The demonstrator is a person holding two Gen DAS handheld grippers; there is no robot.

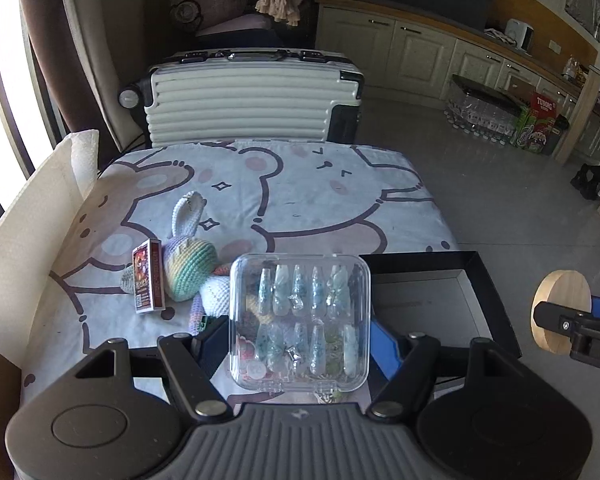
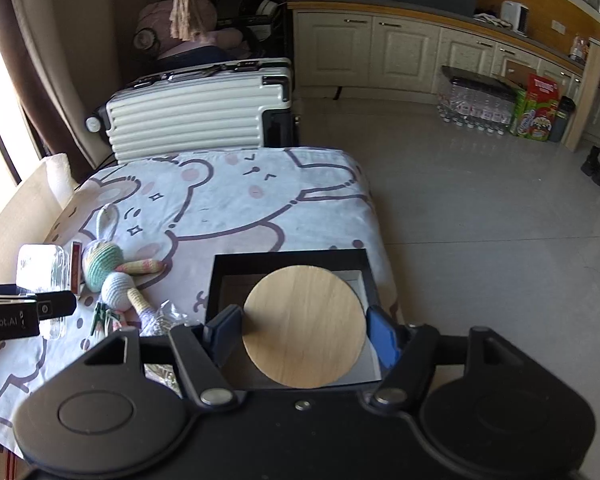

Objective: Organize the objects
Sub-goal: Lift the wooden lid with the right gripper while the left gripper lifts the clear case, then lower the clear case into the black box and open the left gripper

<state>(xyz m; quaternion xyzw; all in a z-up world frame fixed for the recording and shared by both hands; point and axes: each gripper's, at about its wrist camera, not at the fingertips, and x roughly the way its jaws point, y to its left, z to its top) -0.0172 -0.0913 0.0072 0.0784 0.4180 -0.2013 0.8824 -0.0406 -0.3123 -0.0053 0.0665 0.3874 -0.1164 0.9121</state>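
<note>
My left gripper [image 1: 298,340] is shut on a clear plastic case of press-on nails [image 1: 300,322], held above the bed beside the open black box [image 1: 428,304]. My right gripper [image 2: 302,334] is shut on a round wooden disc [image 2: 304,326], held over the black box [image 2: 292,260]. In the left wrist view the disc [image 1: 562,310] and right gripper show at the right edge. In the right wrist view the clear case [image 2: 42,272] shows at the far left. A crocheted rainbow bunny [image 1: 188,264] and a red card pack [image 1: 148,282] lie on the cartoon bedsheet [image 1: 300,200].
A white ribbed suitcase [image 1: 252,100] stands behind the bed. A cream padded wall [image 1: 24,240] lines the bed's left side. Green clips [image 2: 104,318] and a crinkled clear wrapper [image 2: 168,314] lie near the bunny [image 2: 104,262]. Bottled-water packs [image 2: 476,108] and kitchen cabinets [image 2: 380,48] stand beyond the grey floor.
</note>
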